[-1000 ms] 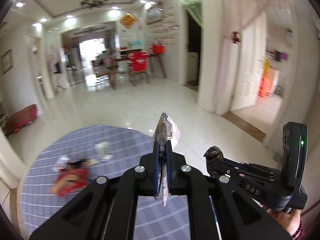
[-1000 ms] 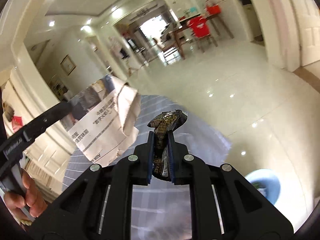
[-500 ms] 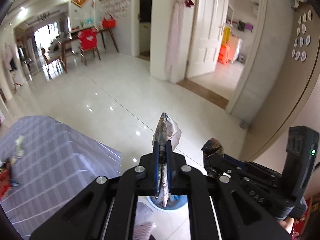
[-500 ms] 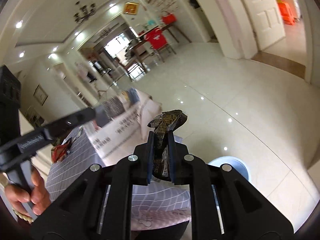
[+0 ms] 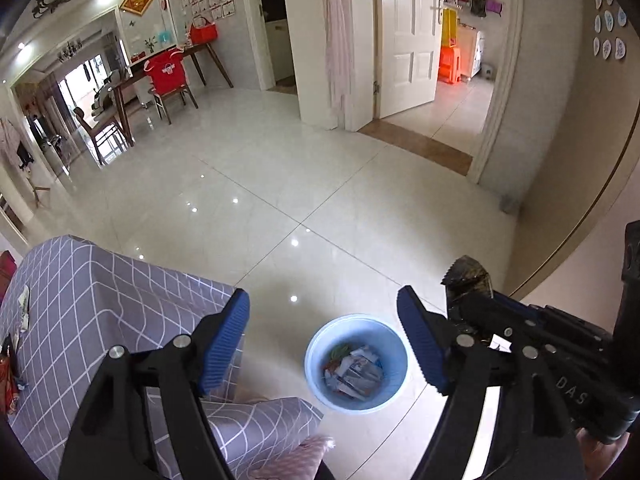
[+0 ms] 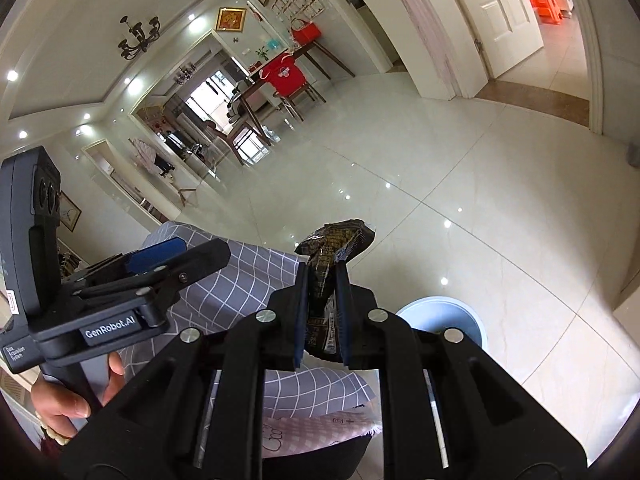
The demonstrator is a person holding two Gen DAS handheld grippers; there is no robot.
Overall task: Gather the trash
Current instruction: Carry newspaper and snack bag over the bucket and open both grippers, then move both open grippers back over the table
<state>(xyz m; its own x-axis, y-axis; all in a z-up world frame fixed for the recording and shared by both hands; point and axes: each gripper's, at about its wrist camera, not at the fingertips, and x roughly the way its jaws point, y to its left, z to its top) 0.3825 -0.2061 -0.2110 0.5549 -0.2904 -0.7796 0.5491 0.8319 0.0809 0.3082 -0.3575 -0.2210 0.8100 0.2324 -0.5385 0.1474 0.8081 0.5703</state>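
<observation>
My left gripper [image 5: 323, 342] hangs over a light blue bin [image 5: 356, 362] on the floor. Its jaws are opening and nothing is between the blue pads [image 5: 224, 340]. Scraps of paper lie inside the bin. My right gripper [image 6: 323, 280] is shut on a dark brown snack wrapper [image 6: 334, 248]. In the left wrist view that wrapper [image 5: 466, 276] sticks up to the right of the bin. The bin's rim [image 6: 440, 310] shows just right of the right gripper. More trash [image 5: 10, 368] lies on the table at far left.
A table with a grey checked cloth [image 5: 100, 320] fills the lower left, its edge beside the bin. A pink cushion [image 5: 296, 460] sits below it. Glossy tiled floor [image 5: 320, 200] stretches to a dining table with chairs [image 5: 160, 80] and a white door [image 5: 408, 40].
The left gripper swung from over the table to above the bin and opened; the newspaper scrap it held is gone from its jaws. The right gripper followed toward the bin, still holding the wrapper.
</observation>
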